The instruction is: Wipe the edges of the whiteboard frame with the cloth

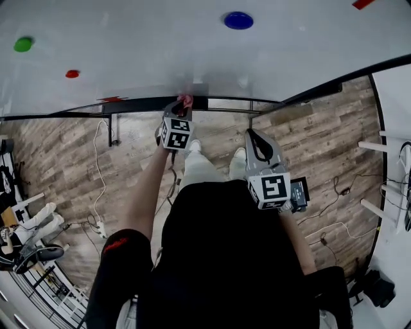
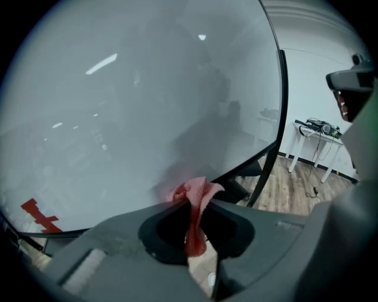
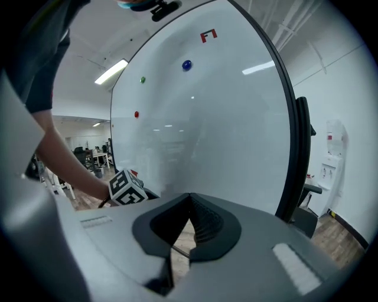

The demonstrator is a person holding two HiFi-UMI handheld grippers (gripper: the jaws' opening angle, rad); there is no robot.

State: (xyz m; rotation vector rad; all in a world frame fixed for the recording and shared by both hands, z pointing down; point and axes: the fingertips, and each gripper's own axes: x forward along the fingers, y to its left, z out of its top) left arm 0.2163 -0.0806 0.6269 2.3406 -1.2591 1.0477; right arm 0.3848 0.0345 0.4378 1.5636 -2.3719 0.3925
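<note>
A large whiteboard (image 1: 192, 51) with a black frame (image 1: 141, 105) fills the top of the head view. My left gripper (image 1: 185, 101) is shut on a pink-red cloth (image 1: 186, 99) and holds it against the frame's bottom edge. In the left gripper view the cloth (image 2: 195, 203) sticks out between the closed jaws, touching the board surface just above the frame (image 2: 260, 156). My right gripper (image 1: 258, 144) hangs lower, away from the board, shut with nothing in it. In the right gripper view its jaws meet (image 3: 190, 197) and the board's right frame edge (image 3: 289, 118) runs upward.
Coloured magnets dot the board: blue (image 1: 238, 20), green (image 1: 23, 44), red (image 1: 72, 74). A red mark (image 2: 40, 215) sits near the lower frame. Cables (image 1: 96, 167) lie on the wooden floor. White table legs (image 1: 385, 148) stand at right, chairs (image 1: 26, 238) at left.
</note>
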